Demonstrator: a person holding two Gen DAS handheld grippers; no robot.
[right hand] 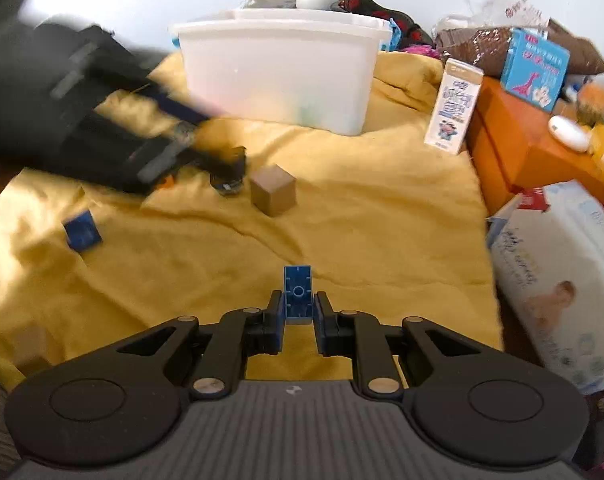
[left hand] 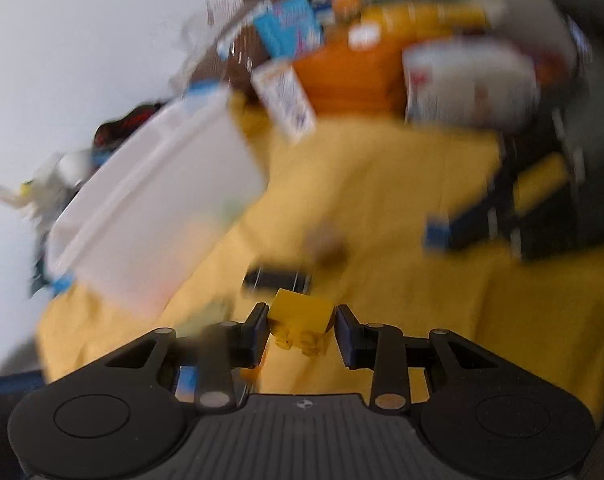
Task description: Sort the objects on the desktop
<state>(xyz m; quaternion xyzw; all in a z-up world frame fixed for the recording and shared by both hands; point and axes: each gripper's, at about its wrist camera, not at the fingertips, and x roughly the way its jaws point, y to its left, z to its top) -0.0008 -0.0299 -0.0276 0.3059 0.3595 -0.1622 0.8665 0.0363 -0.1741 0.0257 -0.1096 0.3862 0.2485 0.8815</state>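
Over the rumpled yellow cloth [right hand: 361, 208], your left gripper [left hand: 302, 326] clamped a yellow brick [left hand: 302, 316] amid heavy blur, while your right gripper [right hand: 298, 314] pinched a blue brick [right hand: 298, 294].

Bin [right hand: 278, 76] stands behind cube [right hand: 272, 189], carton [right hand: 453, 108] to its right

A cluttered home: yellow blanket [right hand: 341, 208], diaper pack [right hand: 557, 280], milk carton [right hand: 453, 108].
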